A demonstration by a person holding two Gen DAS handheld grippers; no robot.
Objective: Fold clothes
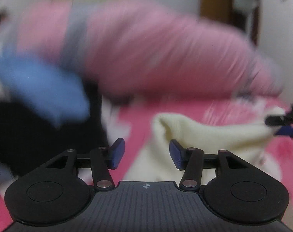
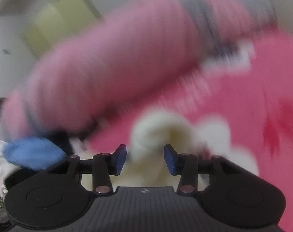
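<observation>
A cream-white garment (image 1: 200,133) lies bunched on a bright pink bedspread (image 1: 138,116). My left gripper (image 1: 146,152) is open, its blue pads apart just in front of the garment's near edge. In the left wrist view my right gripper (image 1: 281,123) shows at the far right, touching the garment's right end. In the right wrist view my right gripper (image 2: 144,159) is open, with the cream garment (image 2: 162,131) bunched between and beyond its pads. Both views are motion-blurred.
A large rolled pink quilt (image 1: 146,48) with a grey band lies across the back of the bed. A blue cloth (image 1: 42,87) and a black cloth (image 1: 30,135) lie at the left. The blue cloth (image 2: 32,152) also shows in the right wrist view.
</observation>
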